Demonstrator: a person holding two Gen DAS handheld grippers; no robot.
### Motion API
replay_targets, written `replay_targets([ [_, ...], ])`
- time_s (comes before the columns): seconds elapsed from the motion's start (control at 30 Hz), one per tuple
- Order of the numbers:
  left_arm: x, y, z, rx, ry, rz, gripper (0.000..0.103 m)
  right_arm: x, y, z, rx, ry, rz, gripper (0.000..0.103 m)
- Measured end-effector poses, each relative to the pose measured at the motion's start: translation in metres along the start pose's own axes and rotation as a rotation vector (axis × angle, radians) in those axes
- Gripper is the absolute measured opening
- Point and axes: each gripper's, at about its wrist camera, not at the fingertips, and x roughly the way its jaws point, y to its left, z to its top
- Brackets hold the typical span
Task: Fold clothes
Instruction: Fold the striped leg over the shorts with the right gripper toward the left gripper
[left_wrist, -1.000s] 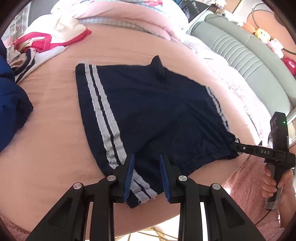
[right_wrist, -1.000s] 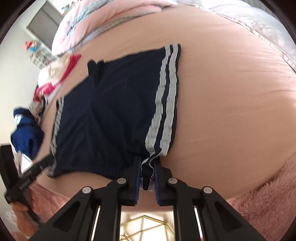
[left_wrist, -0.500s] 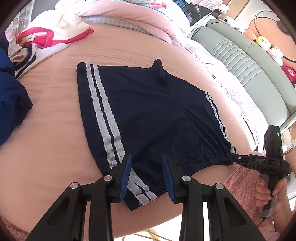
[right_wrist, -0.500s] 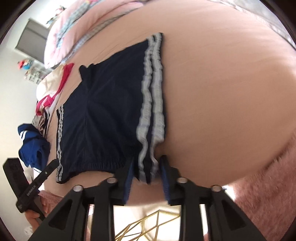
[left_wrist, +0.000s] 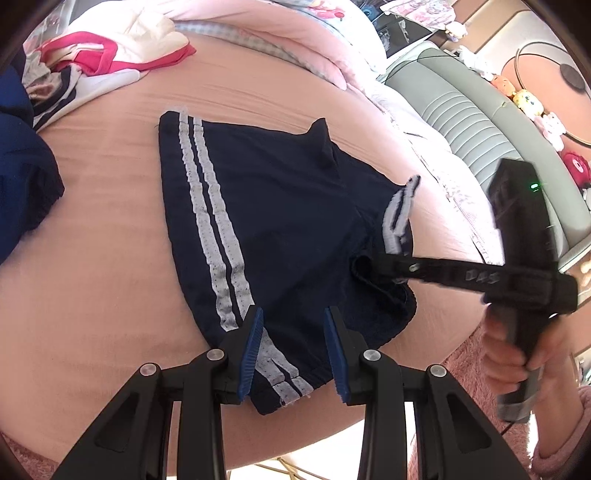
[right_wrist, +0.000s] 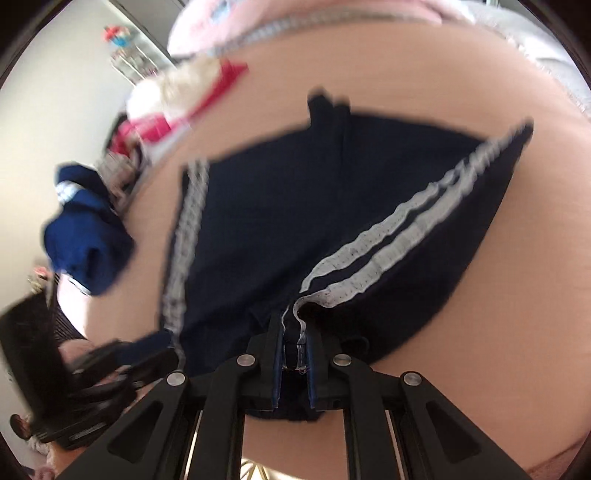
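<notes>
Left wrist view: the navy shorts (left_wrist: 280, 236) lie on the peach bedsheet (left_wrist: 103, 280); the left gripper (left_wrist: 293, 352) straddles the waistband corner at 6 o'clock, pads not pressing. The right gripper (left_wrist: 364, 267), at 3 o'clock, drags its side inward.

Right wrist view: the right gripper (right_wrist: 293, 363) is clamped on the striped waistband corner (right_wrist: 295, 332) at 6 o'clock. Judged mid-fold; next it must lay this side across toward 9 o'clock.

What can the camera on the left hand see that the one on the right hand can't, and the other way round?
Only the left camera shows the green padded headboard, the plush toys behind it, and the hand carrying the right tongs, shut on the shorts' waistband corner. Only the right camera shows the pale wall and, close up, that striped corner pinched between the pads. Both show the navy shorts on the pink bed, the red and white clothes, the blue garment, and the left tongs, open over the other waistband corner.
</notes>
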Motion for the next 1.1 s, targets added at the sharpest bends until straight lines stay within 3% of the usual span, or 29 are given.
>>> replay_targets([
  [0.1,-0.001,-0.002,0.004,0.0,-0.014,-0.024,0.031,-0.014,-0.009,-0.003,0.043,-0.054,0.042,0.009],
  [0.27,0.026,-0.031,0.025,0.059,-0.008,-0.008,0.031,-0.074,-0.043,-0.013,0.16,-0.197,0.104,0.009],
  [0.4,0.059,-0.076,0.026,0.182,0.033,-0.031,0.031,-0.09,-0.076,-0.03,0.236,-0.188,0.09,0.009],
  [0.53,0.086,-0.109,0.005,0.273,0.082,-0.07,0.031,-0.091,-0.111,-0.049,0.337,-0.16,0.097,0.009],
  [0.63,0.096,-0.118,-0.013,0.353,0.087,-0.02,0.031,-0.086,-0.129,-0.06,0.412,-0.151,0.138,0.009],
  [0.73,0.096,-0.118,-0.017,0.367,0.081,-0.012,0.031,-0.085,-0.139,-0.063,0.454,-0.151,0.204,0.009],
  [0.9,0.084,-0.118,-0.02,0.371,0.069,0.029,0.031,-0.08,-0.1,-0.02,0.331,-0.153,0.301,0.009],
  [1.0,0.053,-0.092,-0.016,0.232,0.08,0.055,0.031,-0.055,-0.047,0.011,0.161,-0.099,0.305,0.011],
  [1.1,0.018,-0.052,-0.018,0.116,0.101,0.111,0.031,-0.011,-0.001,0.017,0.054,0.018,0.313,0.012],
])
